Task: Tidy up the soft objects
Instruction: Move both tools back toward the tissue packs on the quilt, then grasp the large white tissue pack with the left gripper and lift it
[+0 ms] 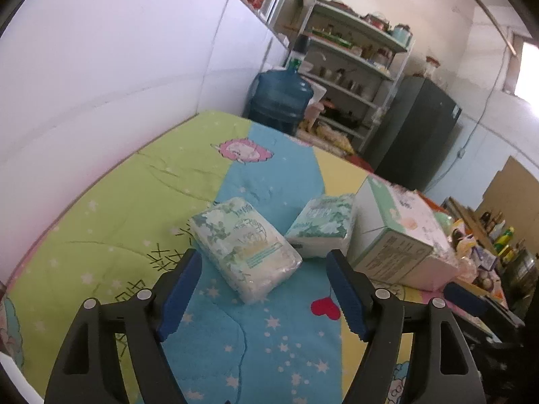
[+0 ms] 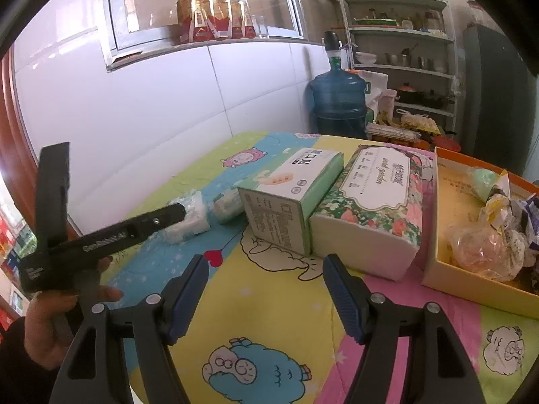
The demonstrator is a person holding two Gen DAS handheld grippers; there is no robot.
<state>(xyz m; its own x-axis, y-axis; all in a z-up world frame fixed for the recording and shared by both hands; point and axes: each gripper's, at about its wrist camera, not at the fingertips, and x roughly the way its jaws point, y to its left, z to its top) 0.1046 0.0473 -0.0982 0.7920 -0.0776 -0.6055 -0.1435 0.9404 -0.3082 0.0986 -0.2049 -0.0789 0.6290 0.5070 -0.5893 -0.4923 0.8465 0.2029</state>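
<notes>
left tool open, near tissue pack

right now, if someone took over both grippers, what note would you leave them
Left gripper: open, holding nothing, pointed at the near tissue pack but not touching it.
Right gripper: open, empty, hovering over the quilt in front of the boxes.
Things: two tissue packs lie loose on the blue stripe, the far pack leaning by the green box. The green box and the floral tissue block stand side by side. An orange tray of odds and ends is at the right.
Done: boxes look lined up.
Left: probably grasp both loose packs and place them with the rest.
</notes>
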